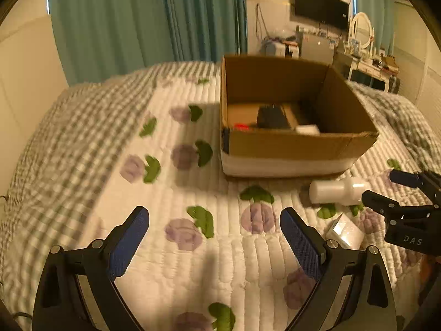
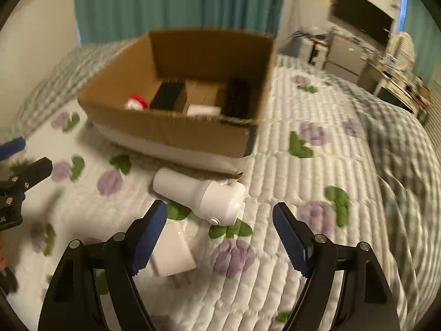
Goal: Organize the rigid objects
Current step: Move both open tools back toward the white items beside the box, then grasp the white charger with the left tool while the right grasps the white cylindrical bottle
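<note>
An open cardboard box [image 1: 289,149] [image 2: 176,135] stands on the bed and holds black boxes, a white item and a red-capped item. A white bottle [image 2: 198,195] [image 1: 336,191] lies on its side on the quilt just in front of the box. A small white flat box [image 2: 172,251] [image 1: 346,231] lies nearer. My right gripper [image 2: 219,215] is open, just short of the bottle's cap end; it also shows in the left wrist view [image 1: 383,190]. My left gripper [image 1: 215,218] is open and empty over bare quilt, left of the bottle.
A white quilt [image 1: 193,182] with purple flowers covers the bed, with a grey checked blanket [image 2: 399,149] at its sides. Teal curtains [image 1: 137,22] hang behind. A TV [image 1: 321,7], cabinet and dressing table stand at the far right wall.
</note>
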A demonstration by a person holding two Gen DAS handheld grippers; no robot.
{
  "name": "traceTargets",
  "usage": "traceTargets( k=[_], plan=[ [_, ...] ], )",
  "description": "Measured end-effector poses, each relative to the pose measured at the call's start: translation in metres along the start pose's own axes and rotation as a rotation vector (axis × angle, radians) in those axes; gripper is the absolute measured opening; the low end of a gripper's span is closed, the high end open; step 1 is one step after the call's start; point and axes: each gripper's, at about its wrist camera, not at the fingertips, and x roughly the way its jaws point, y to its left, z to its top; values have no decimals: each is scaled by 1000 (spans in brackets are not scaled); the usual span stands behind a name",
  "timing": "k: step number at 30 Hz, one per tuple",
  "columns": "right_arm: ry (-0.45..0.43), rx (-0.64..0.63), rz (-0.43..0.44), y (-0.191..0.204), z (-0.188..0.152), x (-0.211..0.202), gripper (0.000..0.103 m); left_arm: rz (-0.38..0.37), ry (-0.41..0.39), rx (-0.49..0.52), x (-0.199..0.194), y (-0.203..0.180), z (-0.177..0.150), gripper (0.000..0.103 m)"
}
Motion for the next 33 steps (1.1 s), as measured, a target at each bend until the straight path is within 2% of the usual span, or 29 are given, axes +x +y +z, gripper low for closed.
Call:
traceTargets(
  k=[6, 8, 12, 15, 16, 18, 24, 29, 33],
  plan=[
    [33, -125, 17, 10, 7, 34, 77, 2, 38, -18, 24, -10, 1, 98],
    [57, -133, 30, 8, 8, 47, 69, -11, 47, -30, 29, -13, 0, 98],
    [79, -161, 44, 9, 9, 62, 69, -2, 66, -38, 38, -19, -2, 98],
    [104, -197, 19, 13, 6, 69, 67, -8, 84, -47, 41, -25, -3, 98],
    [116, -212, 1, 15, 4, 71, 62, -8, 87, -46, 41, -27, -5, 98],
    [121, -242, -30, 20, -1, 71, 60, -4, 90, -45, 41, -31, -6, 98],
    [62, -240, -72, 24, -17, 36, 57, -9, 100, -55, 33, -43, -10, 98],
    [2, -120, -83, 3, -19, -10, 55, -27, 96, -54, 26, -62, -11, 98],
    [1, -71, -86, -10, -25, -32, 54, -54, 92, -46, 22, -83, -14, 98]
  ],
)
